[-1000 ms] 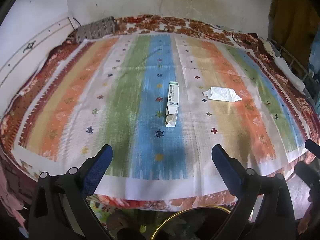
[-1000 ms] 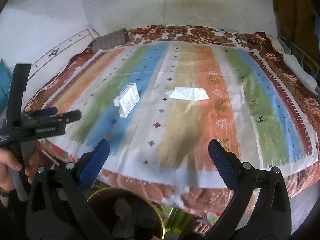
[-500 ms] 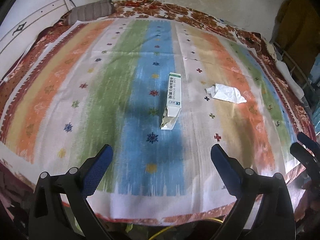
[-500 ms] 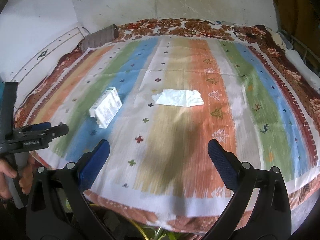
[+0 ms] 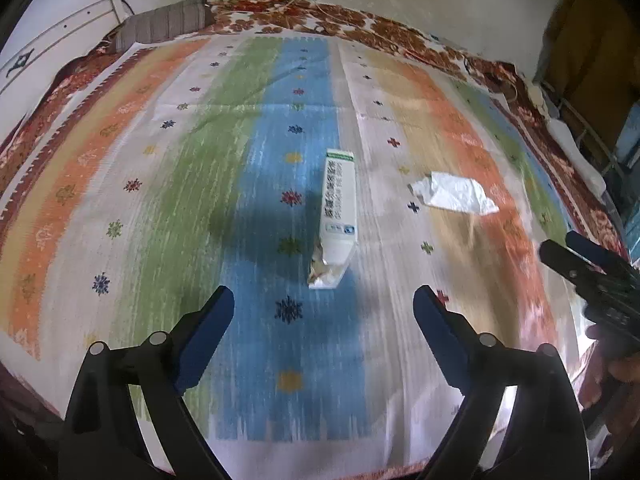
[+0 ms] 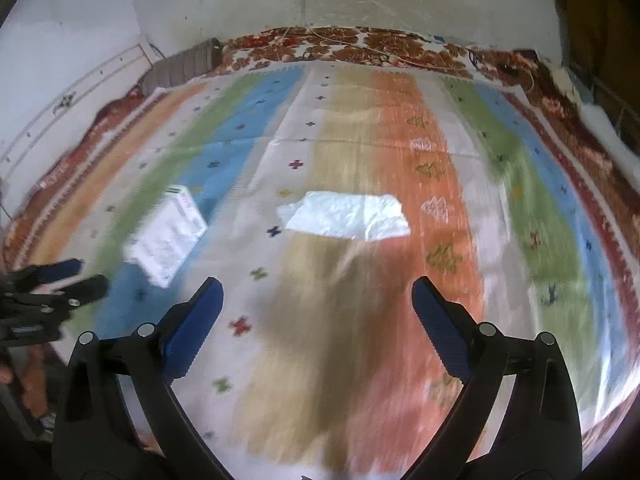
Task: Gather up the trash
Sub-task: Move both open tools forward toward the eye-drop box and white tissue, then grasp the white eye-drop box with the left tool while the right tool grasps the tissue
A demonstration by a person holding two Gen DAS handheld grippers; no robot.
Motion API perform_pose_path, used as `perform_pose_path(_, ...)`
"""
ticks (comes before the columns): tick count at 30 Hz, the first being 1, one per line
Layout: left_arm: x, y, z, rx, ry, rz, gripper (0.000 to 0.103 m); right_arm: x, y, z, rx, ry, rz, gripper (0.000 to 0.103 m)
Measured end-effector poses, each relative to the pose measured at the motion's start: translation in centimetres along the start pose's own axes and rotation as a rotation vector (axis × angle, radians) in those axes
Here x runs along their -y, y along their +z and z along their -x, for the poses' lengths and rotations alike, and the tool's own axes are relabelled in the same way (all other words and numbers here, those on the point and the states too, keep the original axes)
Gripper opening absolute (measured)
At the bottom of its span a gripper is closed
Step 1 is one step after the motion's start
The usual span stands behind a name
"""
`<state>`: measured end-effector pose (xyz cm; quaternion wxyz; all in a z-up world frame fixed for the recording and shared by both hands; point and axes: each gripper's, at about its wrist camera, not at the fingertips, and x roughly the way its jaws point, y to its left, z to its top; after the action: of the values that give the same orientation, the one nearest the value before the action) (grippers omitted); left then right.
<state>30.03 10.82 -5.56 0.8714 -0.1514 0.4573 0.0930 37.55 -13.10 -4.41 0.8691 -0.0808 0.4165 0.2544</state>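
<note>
A long white carton [image 5: 338, 208] with green print and a torn near end lies on the blue stripe of the bed cover [image 5: 120, 184]. A crumpled white paper [image 5: 456, 194] lies to its right. My left gripper [image 5: 321, 302] hovers just short of the carton's torn end. Its jaws are wide and closing, with nothing between them. In the right wrist view the paper [image 6: 348, 216] lies ahead of my right gripper [image 6: 317, 286], which stands open and empty above the cover. The carton [image 6: 166, 236] shows to the left there, beside the left gripper [image 6: 52, 284].
The striped cover lies over a red floral blanket [image 5: 360, 24] on a bed against a white wall. A grey striped pillow [image 5: 164, 26] sits at the far left corner. A white bundle [image 5: 576, 156] and metal rail line the right side. A hand [image 5: 624, 372] holds the right gripper.
Both grippers have moved forward and down over the bed, so the carton and the paper look larger. The yellow-rimmed bin at the bottom has left both views. The left jaws have narrowed slightly.
</note>
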Motion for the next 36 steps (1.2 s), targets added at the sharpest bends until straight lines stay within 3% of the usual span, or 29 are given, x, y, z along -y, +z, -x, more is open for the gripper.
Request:
perform_pose_path(4, -0.4, 0.3, -1.2, -0.012, 0.010, 0.008, 0.080, 0.9, 1.1, -2.9, -0.019, 0.000, -0.014, 0.090)
perform_pose_path(11, -0.1, 1.2, -2.1, 0.027, -0.045, 0.005, 0.080, 1.6, 2.7, -7.5, -0.049, -0.007, -0.022, 0.086)
perform_pose_path(17, 0.4, 1.5, -3.5, 0.016, -0.029, -0.012, 0.068, 2.7, 3.6, -11.2, -0.065, 0.013, -0.072, 0.078)
perform_pose_path(23, 0.7, 1.8, -4.4, 0.045, -0.034, -0.063, 0.058, 4.9, 3.9, -14.7, -0.094, 0.021, -0.123, 0.053)
perform_pose_path(25, 0.3, 1.9, -4.6, 0.055, -0.034, -0.043, 0.046, 5.2, 4.0, -15.3, -0.109, 0.035, -0.136, 0.049)
perform_pose_path(27, 0.1, 2.0, -5.2, 0.042, -0.011, -0.019, 0.025, 4.8, 3.9, -15.8, -0.121, 0.026, -0.107, 0.048)
perform_pose_path(29, -0.1, 2.1, -5.4, 0.033, -0.021, 0.000, 0.023, 4.5, 3.7, -15.9, -0.114, 0.004, -0.069, 0.044)
perform_pose_path(31, -0.2, 2.2, -5.3, 0.036, -0.021, 0.009, 0.022, 4.6, 3.6, -15.8, -0.114, -0.010, -0.064, 0.022)
perform_pose_path(33, -0.2, 2.3, -5.0, 0.039, -0.011, -0.001, 0.022, 4.7, 3.7, -15.6, -0.127, -0.001, -0.070, 0.010)
perform_pose_path(36, -0.1, 2.8, -4.0, 0.055, 0.006, -0.005, 0.022, 4.5, 3.9, -14.7, -0.133, 0.003, -0.059, 0.008)
